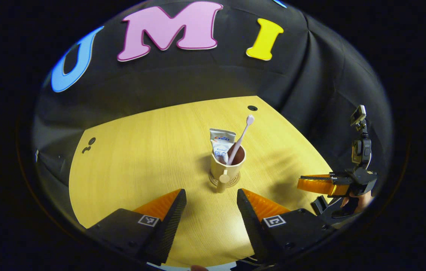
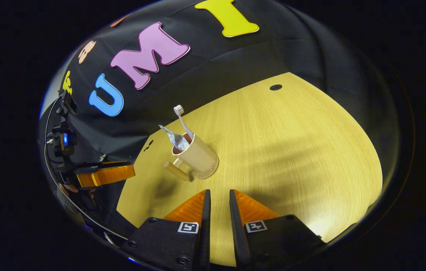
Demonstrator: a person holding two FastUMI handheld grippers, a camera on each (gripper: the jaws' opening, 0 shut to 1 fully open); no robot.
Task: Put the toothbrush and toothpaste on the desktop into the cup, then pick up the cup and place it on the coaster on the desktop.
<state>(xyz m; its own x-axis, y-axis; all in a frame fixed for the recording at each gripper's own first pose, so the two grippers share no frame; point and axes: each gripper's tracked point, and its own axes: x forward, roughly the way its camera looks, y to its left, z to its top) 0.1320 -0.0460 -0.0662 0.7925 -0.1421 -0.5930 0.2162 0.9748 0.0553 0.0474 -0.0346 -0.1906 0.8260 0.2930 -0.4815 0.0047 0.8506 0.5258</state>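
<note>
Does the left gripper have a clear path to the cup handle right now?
Probably yes. The left gripper is open, its fingers point toward the cup, whose handle faces it across bare desktop. The right gripper sits off to the side.

desktop: pale wood grain, smooth, faint sheen
cup: matt tan outside, brown inside
toothpaste: glossy crinkled tube
toothbrush: smooth pale plastic
wall: matt black cloth

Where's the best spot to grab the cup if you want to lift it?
Probably the handle. It sticks out from the cup toward the left hand-held gripper, whose jaws are open. Come in from that near side, low, clear of the toothbrush and toothpaste leaning out the top.
</note>
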